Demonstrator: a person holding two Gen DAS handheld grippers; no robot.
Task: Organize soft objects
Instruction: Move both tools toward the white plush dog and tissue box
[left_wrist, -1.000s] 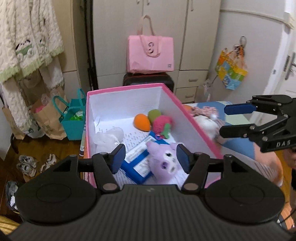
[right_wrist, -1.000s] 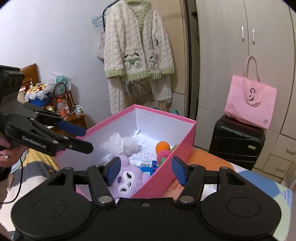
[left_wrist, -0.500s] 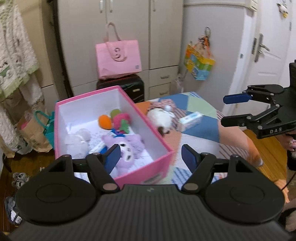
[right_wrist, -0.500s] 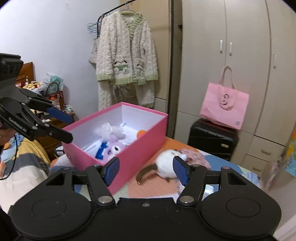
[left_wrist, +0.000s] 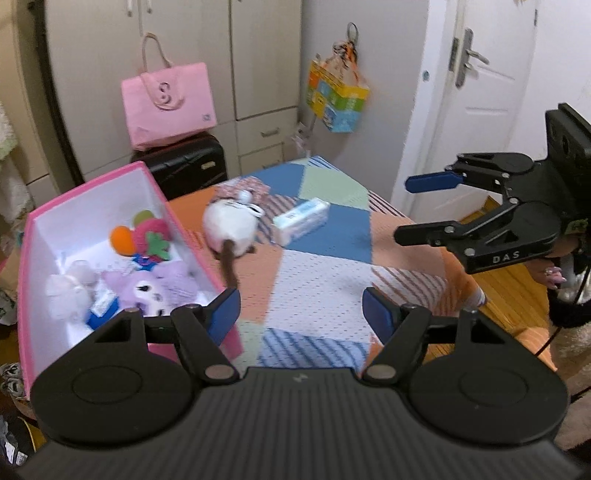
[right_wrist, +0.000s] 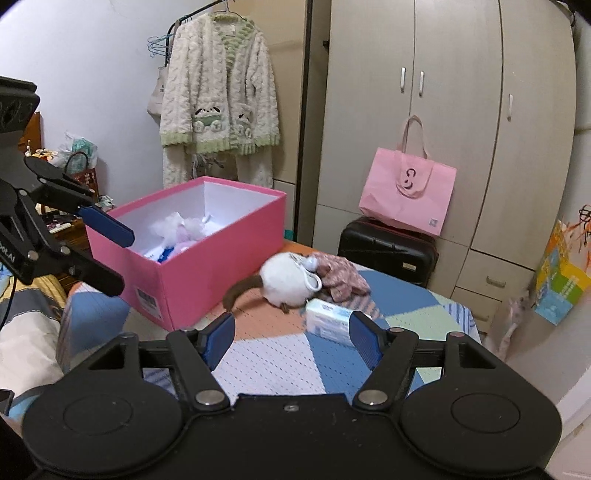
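Note:
A pink box (left_wrist: 22, 266) (right_wrist: 207, 254) stands on the patchwork table at the left. Inside lie a purple plush (left_wrist: 159, 288), a white plush (left_wrist: 70, 291), a pink strawberry plush (left_wrist: 153, 238) and an orange ball (left_wrist: 123, 240). A white plush with a brown tail (left_wrist: 231, 229) (right_wrist: 288, 280) lies just right of the box, beside a floral cloth (right_wrist: 340, 277). My left gripper (left_wrist: 301, 314) is open and empty above the table's near part. My right gripper (right_wrist: 291, 338) is open and empty, hovering at the table's right side (left_wrist: 417, 205).
A tissue pack (left_wrist: 301, 221) (right_wrist: 328, 319) lies near the white plush. A black suitcase (right_wrist: 384, 251) with a pink bag (right_wrist: 406, 192) stands behind the table by the wardrobe. A door (left_wrist: 480, 92) is at the right. A cardigan (right_wrist: 218, 107) hangs at the left.
Both grippers have pulled back and swung right, away from the box. The white plush, cloth and tissue pack on the table have come into view. Both stay open.

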